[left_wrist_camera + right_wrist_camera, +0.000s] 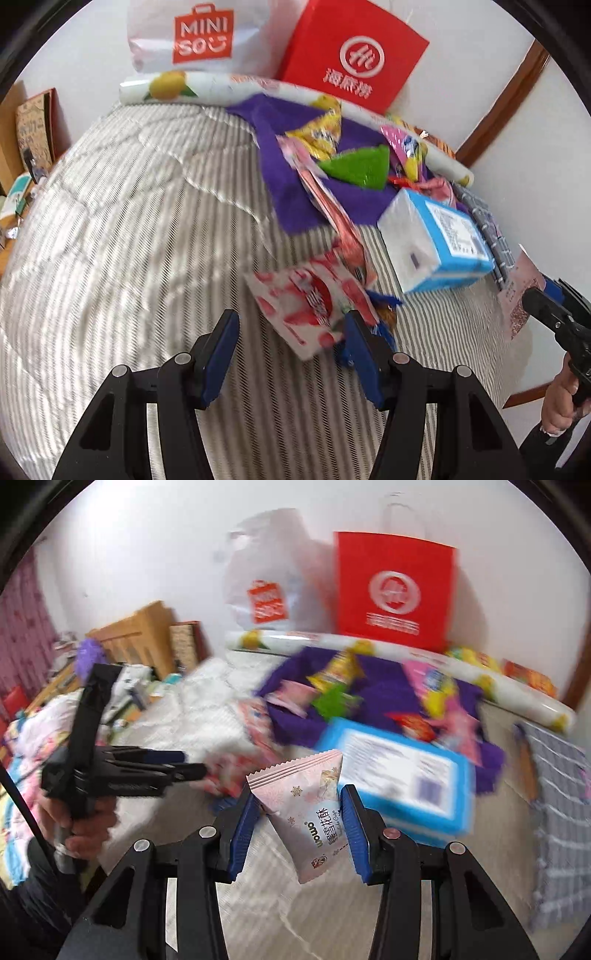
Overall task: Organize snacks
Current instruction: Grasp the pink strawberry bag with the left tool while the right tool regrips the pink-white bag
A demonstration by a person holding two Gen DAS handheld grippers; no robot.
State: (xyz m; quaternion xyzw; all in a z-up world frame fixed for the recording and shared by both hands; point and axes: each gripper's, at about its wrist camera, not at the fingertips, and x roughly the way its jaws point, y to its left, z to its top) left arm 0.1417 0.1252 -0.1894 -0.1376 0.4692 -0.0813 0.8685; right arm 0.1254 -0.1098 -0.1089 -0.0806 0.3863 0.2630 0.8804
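Striped grey-and-cream bedding [122,258] fills the left wrist view. The left tool [291,341] is spread and holds nothing; its right finger touches the edge of a red-and-white snack packet [299,306] lying on the bed. Taking the blue tissue pack [439,240] as landmark: this packet lies just left of and nearer than it; the purple cloth [295,177] with loose snacks lies beyond it; one red paper bag [351,55] and one white shopping bag [192,37] stand farther back against the wall, behind one printed roll [221,86]. On or near the cloth about five packets can be told apart, among them one green [358,166] and one yellow [321,129]; blur forbids a firmer count. The right tool [546,310] shows at the frame edge, right of the tissue pack.

In the right wrist view, the right tool [299,834] pinches one pale pink snack packet [310,812], held upright just in front of the tissue pack [402,775]. The left tool [184,766] appears well left of the pack.

Probable risks: the pink packet is gripped across its soft middle, so it may slip or twist if swung quickly; heavy motion blur suggests fast travel. The left tool, closing off-centre, could push its packet aside rather than seize it.
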